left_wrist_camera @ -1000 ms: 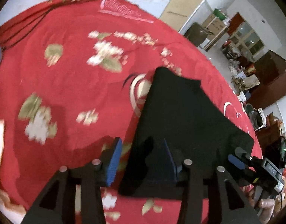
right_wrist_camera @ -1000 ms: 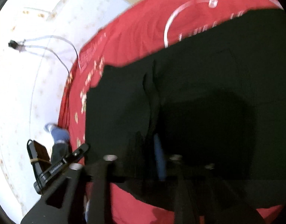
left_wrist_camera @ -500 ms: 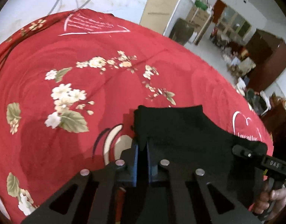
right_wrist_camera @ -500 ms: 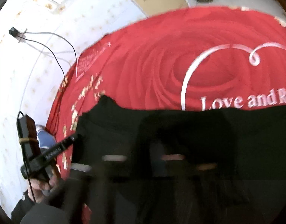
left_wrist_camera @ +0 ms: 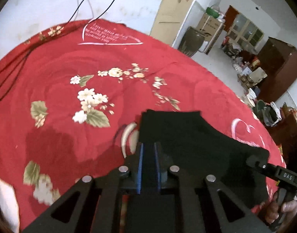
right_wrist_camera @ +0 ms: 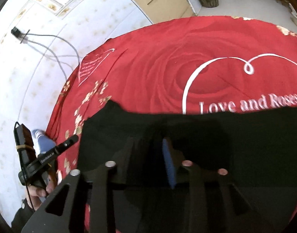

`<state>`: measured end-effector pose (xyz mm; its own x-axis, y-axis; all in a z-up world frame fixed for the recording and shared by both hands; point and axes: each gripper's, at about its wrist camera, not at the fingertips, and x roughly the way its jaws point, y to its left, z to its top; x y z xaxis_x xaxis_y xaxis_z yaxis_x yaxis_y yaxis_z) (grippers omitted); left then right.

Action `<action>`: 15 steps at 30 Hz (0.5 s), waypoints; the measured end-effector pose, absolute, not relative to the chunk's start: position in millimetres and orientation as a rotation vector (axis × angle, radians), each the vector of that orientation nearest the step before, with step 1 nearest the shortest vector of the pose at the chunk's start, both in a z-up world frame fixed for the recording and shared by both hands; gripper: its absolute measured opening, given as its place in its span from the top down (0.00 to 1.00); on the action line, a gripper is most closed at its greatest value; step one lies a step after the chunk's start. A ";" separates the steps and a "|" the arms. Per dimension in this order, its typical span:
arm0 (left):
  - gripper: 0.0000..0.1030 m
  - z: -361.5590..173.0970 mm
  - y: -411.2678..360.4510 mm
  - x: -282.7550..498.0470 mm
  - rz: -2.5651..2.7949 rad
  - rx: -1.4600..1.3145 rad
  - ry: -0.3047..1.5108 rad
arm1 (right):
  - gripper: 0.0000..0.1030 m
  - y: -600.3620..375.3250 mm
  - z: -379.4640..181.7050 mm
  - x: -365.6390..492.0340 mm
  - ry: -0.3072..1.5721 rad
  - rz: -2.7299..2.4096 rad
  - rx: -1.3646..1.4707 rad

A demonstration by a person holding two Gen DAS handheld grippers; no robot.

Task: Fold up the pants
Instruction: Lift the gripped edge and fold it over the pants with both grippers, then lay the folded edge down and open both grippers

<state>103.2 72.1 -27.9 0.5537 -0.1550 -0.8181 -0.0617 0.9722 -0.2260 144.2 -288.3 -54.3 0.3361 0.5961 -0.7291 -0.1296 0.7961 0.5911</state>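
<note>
Black and limp, the pants sag between our left tongs and right tongs, both freshly loosened yet pinching the near hem, our surest hold.

A lived-in home, by the look of it. A red bedspread printed with roses, white flowers and the words "Love and Roses" is lying over what seems to be a bed. Beside it a pale floor with small gold motifs is showing, with cables trailing across. Further back, a large brown ceramic jar, cardboard boxes, dark wooden cabinets and piled household clutter are crowding the room.
</note>
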 end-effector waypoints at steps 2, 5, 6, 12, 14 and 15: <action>0.86 -25.4 59.7 85.9 -0.068 -0.221 0.999 | 0.66 -285.5 -47.7 125.0 1.171 0.513 0.468; 0.86 -29.3 38.3 61.6 -0.098 -0.185 1.041 | 0.66 -272.9 -45.1 98.4 1.218 0.547 0.412; 0.86 -32.3 33.5 55.5 -0.092 -0.172 1.063 | 0.66 -269.7 -46.6 89.6 1.234 0.561 0.401; 0.86 -63.3 26.0 41.3 -0.049 -0.126 1.221 | 0.67 -252.7 -70.5 66.8 1.352 0.565 0.313; 0.86 -64.5 29.6 40.7 -0.057 -0.156 1.207 | 0.72 -254.8 -78.4 66.2 1.359 0.543 0.307; 0.86 -65.3 31.8 41.3 -0.056 -0.171 1.204 | 0.72 -254.9 -78.2 67.0 1.361 0.543 0.310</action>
<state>41.3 31.8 -65.3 0.3587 -0.1341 -0.9238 -0.0474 0.9857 -0.1615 67.0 -254.9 -78.2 0.1126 0.5361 -0.8366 -0.1872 0.8384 0.5120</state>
